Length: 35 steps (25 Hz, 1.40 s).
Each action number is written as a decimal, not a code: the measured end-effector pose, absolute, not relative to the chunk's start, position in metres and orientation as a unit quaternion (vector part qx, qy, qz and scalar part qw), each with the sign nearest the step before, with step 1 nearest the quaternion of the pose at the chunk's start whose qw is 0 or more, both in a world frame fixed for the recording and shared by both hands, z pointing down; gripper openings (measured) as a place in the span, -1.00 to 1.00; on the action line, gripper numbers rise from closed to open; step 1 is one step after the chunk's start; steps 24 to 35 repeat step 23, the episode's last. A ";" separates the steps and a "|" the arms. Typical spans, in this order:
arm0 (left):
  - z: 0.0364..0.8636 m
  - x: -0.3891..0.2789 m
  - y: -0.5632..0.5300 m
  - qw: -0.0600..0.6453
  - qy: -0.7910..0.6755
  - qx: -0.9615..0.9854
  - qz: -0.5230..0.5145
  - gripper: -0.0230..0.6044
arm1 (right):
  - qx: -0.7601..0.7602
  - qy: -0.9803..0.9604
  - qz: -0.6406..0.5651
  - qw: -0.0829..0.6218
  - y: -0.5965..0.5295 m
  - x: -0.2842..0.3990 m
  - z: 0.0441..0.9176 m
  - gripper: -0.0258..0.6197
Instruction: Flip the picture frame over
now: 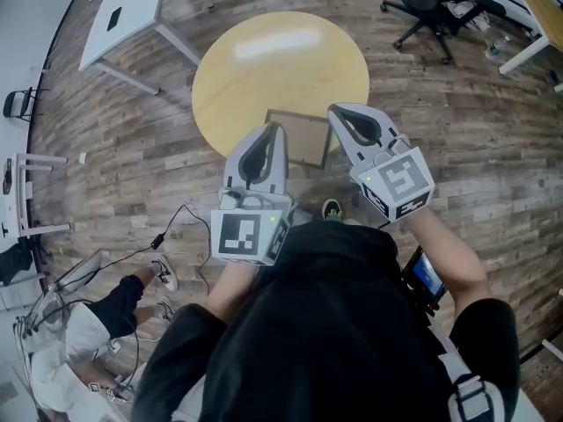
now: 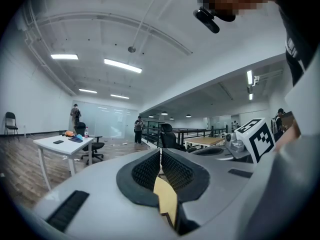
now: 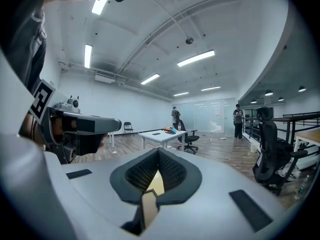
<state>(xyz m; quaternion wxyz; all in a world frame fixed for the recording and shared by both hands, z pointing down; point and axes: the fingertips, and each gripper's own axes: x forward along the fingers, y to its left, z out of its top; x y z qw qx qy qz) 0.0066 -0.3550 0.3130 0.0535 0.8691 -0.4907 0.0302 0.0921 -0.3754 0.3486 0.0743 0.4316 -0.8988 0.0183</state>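
Head view: right claw (image 1: 339, 112) level

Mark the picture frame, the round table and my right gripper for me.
picture frame (image 1: 306, 137), head view, centre of its panel.
round table (image 1: 273, 60), head view, bare yellow top.
right gripper (image 1: 337, 112), head view, tips of its shut jaws.

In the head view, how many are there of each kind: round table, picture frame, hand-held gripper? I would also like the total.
Round table: 1
Picture frame: 1
Hand-held gripper: 2 (left hand-held gripper, right hand-held gripper)
Total: 4
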 end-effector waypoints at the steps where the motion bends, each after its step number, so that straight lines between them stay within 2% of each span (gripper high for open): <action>1: 0.312 0.008 -0.355 0.053 -0.490 0.870 0.029 -0.83 | 0.431 -0.899 0.016 0.074 -0.376 0.093 0.347 -0.86; 35: 0.306 0.032 -0.356 0.023 -0.478 0.878 0.021 -0.83 | 0.417 -0.906 -0.007 0.077 -0.385 0.107 0.339 -0.86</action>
